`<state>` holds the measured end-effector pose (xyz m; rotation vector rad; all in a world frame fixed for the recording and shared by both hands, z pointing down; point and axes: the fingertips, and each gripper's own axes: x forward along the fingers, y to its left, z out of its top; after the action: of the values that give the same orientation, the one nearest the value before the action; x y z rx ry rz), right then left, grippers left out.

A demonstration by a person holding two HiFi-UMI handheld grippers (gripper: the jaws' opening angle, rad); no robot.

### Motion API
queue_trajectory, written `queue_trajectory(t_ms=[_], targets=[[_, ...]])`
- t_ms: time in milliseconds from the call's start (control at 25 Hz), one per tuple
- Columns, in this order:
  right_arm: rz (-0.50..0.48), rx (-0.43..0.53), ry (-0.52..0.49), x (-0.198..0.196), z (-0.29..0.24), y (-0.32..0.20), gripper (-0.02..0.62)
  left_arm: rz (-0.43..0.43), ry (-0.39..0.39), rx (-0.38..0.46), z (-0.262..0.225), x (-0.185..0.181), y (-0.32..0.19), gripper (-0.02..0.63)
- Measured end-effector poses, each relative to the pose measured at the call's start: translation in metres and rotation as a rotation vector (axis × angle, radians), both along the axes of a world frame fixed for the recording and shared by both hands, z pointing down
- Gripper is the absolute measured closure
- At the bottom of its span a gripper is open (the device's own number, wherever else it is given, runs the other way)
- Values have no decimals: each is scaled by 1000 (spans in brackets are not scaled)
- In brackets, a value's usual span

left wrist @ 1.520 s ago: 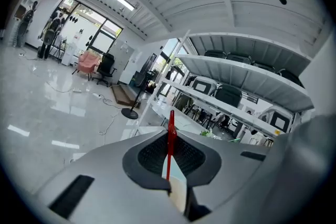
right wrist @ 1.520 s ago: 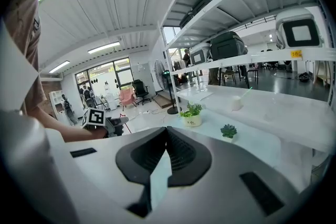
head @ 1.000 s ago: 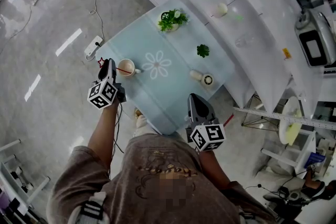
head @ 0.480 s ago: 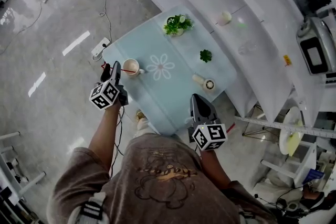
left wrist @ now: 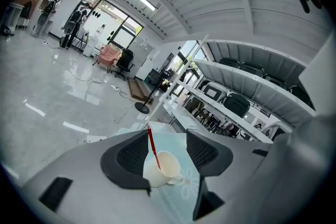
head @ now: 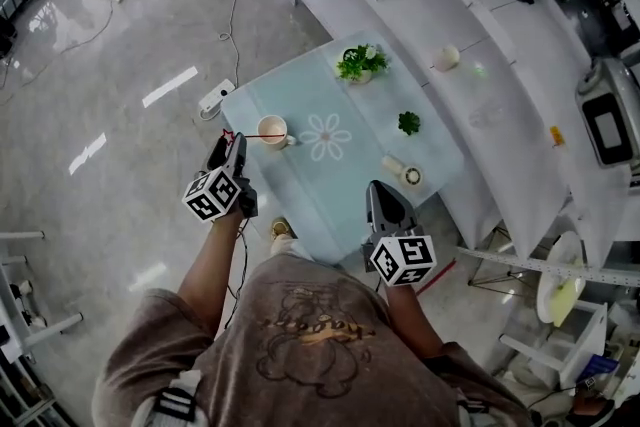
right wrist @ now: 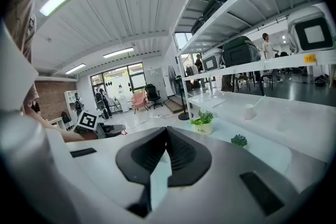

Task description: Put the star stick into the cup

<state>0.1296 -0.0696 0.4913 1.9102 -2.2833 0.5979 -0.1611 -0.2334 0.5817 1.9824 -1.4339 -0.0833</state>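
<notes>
A white cup [head: 272,128] stands near the left edge of the pale blue table [head: 350,185]. The red star stick [head: 255,136] rests in it and leans out toward my left gripper [head: 228,141]. In the left gripper view the cup [left wrist: 164,168] and the stick [left wrist: 153,147] show between the jaws, which are opening; the pads do not touch the stick. My left gripper [left wrist: 167,136] is just left of the cup. My right gripper [head: 381,192] hovers over the table's near edge, and in its own view my right gripper [right wrist: 167,131] has its tips together with nothing held.
A potted plant [head: 360,63] sits at the table's far corner, with a small green plant [head: 409,123] and a white round object [head: 405,173] toward the right side. White shelving [head: 480,65] runs along the right. A power strip [head: 215,98] and cables lie on the floor to the left.
The left jaws have opened and let go of the star stick, which now rests in the cup. The right gripper has kept its place over the near edge.
</notes>
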Motion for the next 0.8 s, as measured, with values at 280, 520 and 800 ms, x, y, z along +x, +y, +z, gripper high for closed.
queue_trajectory(t_ms=[280, 520, 800], targets=[[-73, 39, -9, -20, -9, -5, 594, 35, 36, 73, -50, 1, 28, 377], [-125, 74, -4, -28, -24, -5, 594, 119, 15, 161, -105, 18, 58, 377], [-145, 104, 5, -25, -35, -4, 594, 213, -57, 238, -143, 36, 96, 377]])
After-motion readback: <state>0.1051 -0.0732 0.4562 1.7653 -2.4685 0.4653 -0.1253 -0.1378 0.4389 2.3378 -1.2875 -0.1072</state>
